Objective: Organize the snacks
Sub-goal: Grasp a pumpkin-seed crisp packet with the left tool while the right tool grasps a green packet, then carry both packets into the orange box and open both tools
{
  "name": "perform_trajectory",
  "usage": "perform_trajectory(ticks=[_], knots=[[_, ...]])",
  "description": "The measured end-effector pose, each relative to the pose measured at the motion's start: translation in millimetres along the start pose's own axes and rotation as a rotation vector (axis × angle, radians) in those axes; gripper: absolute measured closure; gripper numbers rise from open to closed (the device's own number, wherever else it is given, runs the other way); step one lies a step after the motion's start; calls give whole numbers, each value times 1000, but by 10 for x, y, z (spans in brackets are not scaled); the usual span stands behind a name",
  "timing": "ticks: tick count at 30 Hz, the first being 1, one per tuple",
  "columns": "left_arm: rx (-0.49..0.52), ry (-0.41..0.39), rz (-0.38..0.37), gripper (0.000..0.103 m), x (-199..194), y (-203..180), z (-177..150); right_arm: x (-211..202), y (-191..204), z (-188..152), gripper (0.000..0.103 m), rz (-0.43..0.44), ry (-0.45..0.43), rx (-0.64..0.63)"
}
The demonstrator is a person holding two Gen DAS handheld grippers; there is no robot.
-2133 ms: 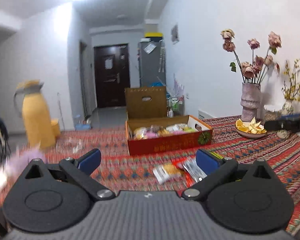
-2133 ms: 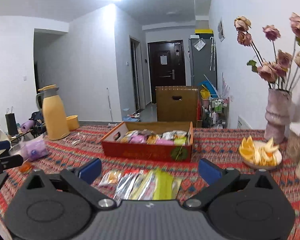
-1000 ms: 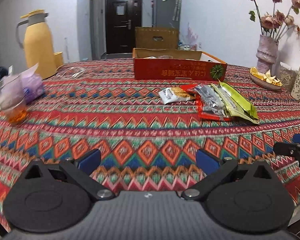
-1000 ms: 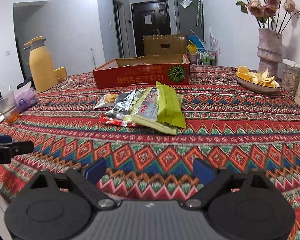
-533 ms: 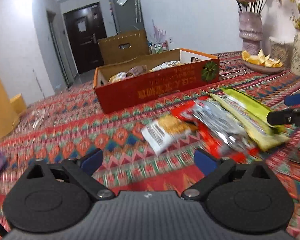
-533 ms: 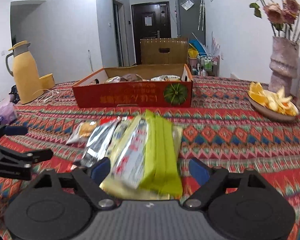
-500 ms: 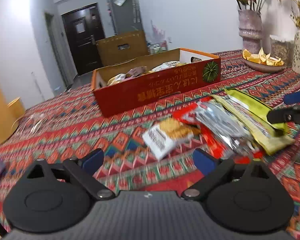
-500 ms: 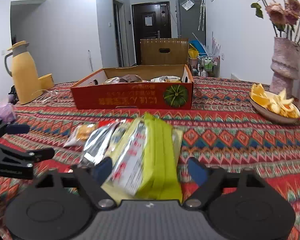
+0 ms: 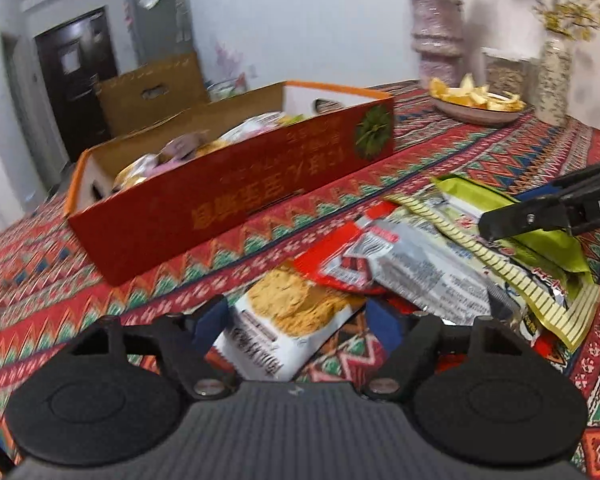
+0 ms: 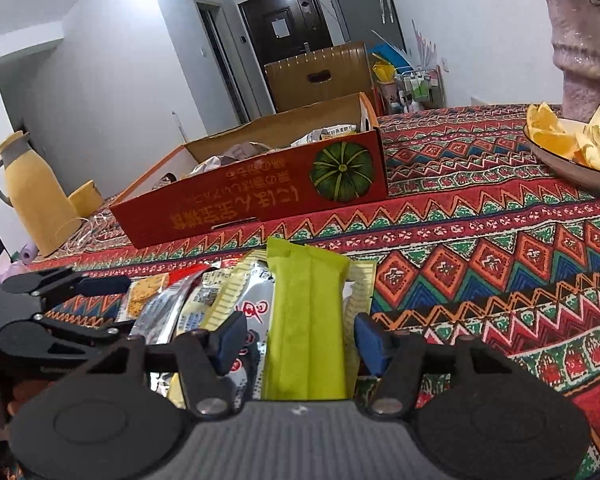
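Observation:
A red cardboard box (image 9: 236, 204) with several snacks inside stands on the patterned tablecloth; it also shows in the right wrist view (image 10: 260, 200). In front of it lies a loose pile of snack packets. My left gripper (image 9: 296, 320) is open, its jaws on either side of a white cracker packet (image 9: 288, 320), apart from it. My right gripper (image 10: 300, 338) is open around a green packet (image 10: 306, 320) that lies on top of a silver and yellow packet (image 10: 236, 304). The right gripper's fingers (image 9: 548, 212) reach over the green packet (image 9: 540, 236) in the left wrist view.
A plate of orange peel (image 10: 572, 152) and a pink vase (image 10: 584, 40) stand at the right. A yellow jug (image 10: 32, 196) stands at the far left. A silver and red packet (image 9: 404, 272) lies mid-pile. A brown carton (image 10: 320, 76) is behind the table.
Both grippers have dropped and moved forward onto the snack pile. Their jaws have narrowed, the left around the cracker packet and the right around the green packet.

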State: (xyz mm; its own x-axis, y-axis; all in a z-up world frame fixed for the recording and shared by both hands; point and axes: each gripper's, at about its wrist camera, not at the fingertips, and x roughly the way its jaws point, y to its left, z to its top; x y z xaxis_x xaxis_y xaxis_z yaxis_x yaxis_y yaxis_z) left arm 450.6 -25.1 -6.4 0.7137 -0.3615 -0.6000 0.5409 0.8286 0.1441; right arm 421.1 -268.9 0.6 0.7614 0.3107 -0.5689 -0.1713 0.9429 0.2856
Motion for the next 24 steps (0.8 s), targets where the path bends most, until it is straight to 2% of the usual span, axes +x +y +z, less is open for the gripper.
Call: perform_trajectory(ticks=[4,8,9,10,13,16,18,21,24], knots=[[-33,11,1,21,127,120,75,-5,-16,-13,44,-7,-11,-3],[-79,14,-46,21,238,286,85,-9,-25,-21,43,-3,-16,1],[-120,22,-58,25,258,329,93,-7,-20,-22,43,-5,-18,0],[-136,20,-43,36,257,336,94,-7,-16,-24,43,-7,-19,-4],[-127,6,-6,57,191,257,81,-11,-7,-34,44,-12,-20,-9],[-124,24,63,61,89,128,60,-31,10,-50,49,-17,-15,-17],[-142,44,100,63,-14,62,32,-65,34,-54,63,-17,-9,-25],[-194,84,153,64,-270,-22,-65,-169,99,-82,65,-40,-11,-48],[-265,76,214,64,-638,-106,-201,-323,143,-154,66,-53,-18,-57]])
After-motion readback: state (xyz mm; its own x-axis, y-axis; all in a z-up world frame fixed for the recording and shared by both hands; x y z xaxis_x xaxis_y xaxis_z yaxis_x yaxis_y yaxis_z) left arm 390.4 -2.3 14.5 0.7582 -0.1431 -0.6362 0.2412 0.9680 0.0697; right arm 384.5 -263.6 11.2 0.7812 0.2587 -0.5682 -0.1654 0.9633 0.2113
